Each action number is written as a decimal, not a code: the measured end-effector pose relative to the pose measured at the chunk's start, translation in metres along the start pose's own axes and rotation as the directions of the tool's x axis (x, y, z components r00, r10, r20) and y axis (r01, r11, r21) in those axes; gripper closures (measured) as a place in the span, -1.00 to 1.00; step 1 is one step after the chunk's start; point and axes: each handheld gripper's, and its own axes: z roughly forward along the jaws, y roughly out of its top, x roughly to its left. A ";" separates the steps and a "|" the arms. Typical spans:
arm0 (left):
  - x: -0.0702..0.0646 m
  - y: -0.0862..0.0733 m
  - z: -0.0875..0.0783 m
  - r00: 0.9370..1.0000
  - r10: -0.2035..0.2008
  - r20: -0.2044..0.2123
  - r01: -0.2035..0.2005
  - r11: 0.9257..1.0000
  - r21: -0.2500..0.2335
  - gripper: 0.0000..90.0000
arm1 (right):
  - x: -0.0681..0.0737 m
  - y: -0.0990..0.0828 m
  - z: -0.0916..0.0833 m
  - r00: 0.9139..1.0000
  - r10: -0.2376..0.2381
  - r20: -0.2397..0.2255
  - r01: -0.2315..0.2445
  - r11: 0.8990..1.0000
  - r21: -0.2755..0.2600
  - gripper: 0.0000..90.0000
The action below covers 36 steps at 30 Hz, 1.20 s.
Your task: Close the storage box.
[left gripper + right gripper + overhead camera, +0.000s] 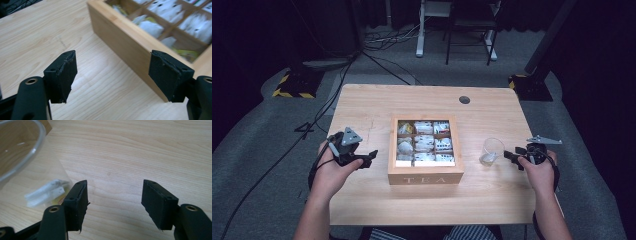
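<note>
A wooden tea box (425,175) marked TEA stands open at the table's middle, its compartments holding several white tea bags (424,142). My left gripper (371,156) hovers just left of the box, open with nothing between its black pads; in the left gripper view (112,75) the box's side wall (125,45) lies just ahead. A clear plastic cup (491,151) with a tea bag inside (47,192) stands right of the box. My right gripper (508,156) is open beside the cup, its jaws (113,202) over bare wood.
The light wooden table (362,110) has a round cable hole (464,99) at the back. Cables and stand feet lie on the grey floor beyond. Bare tabletop stretches behind the box and along the front edge.
</note>
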 end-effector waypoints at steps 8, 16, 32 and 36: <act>0.024 -0.017 0.019 0.998 -0.054 -0.040 0.055 0.998 0.021 -0.49 | -0.010 -0.007 0.003 0.998 -0.051 0.045 0.050 0.998 0.028 -0.24; 0.044 -0.040 0.042 0.990 -0.120 -0.078 0.123 0.991 0.046 -0.50 | -0.015 -0.013 0.011 0.996 -0.079 0.050 0.077 0.996 0.036 -0.30; 0.052 -0.063 0.071 0.975 -0.199 -0.104 0.207 0.976 0.072 -0.50 | -0.014 -0.017 0.019 0.994 -0.096 0.045 0.095 0.995 0.031 -0.34; 0.054 -0.068 0.077 0.975 -0.195 -0.110 0.204 0.976 0.079 -0.50 | -0.013 -0.018 0.020 0.993 -0.111 0.052 0.109 0.994 0.026 -0.37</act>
